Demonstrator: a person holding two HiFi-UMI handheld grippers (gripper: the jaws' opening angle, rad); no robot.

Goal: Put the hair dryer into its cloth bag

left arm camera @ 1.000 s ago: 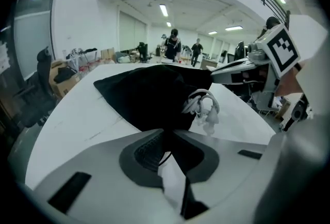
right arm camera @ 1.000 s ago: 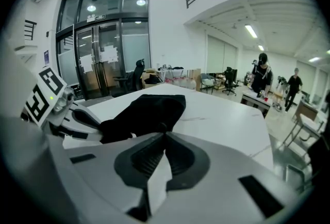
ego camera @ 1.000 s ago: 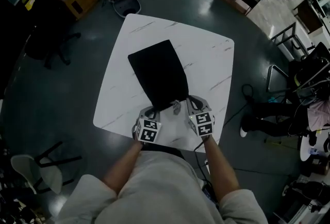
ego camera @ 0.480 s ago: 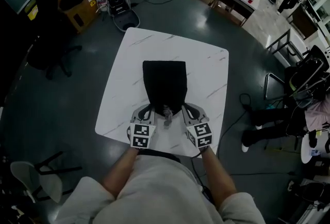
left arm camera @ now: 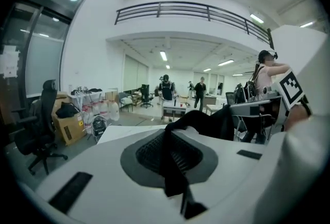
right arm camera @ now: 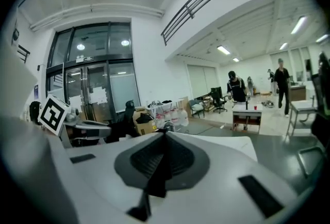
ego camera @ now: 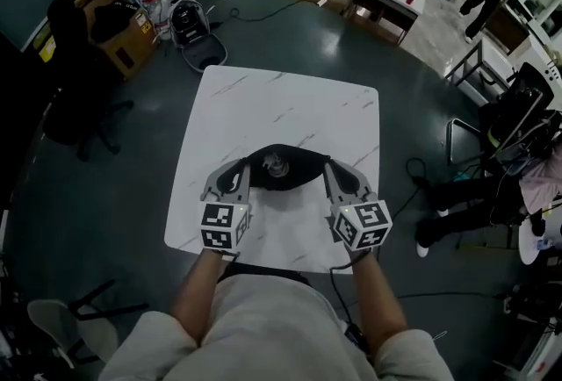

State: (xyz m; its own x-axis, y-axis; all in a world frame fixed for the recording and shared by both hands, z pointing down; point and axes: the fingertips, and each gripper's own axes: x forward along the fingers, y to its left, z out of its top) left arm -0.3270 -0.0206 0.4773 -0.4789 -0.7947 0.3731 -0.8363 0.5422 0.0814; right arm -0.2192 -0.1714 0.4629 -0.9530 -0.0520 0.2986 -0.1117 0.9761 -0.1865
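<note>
Both grippers are up off the white marbled table, with the cloth bag slung between them; each takes one side of the bag's rim, judged so the mouth is pulled wide and faces up while the load sits low inside.

Left gripper: jaws have just been closing and stand narrow, a fold of black cloth pinched between the pads; right gripper: jaws tight together on a thin strip of the same cloth.

Whether the bag's bottom touches the tabletop cannot be told from above.

Hair dryer: only a pale grey rounded end shows, down in the open mouth, midway between the grippers; the rest is swallowed by cloth.

The bag is matte black and soft, its near rim sagging in a shallow curve; task judged well along, mouth not yet drawn closed.
</note>
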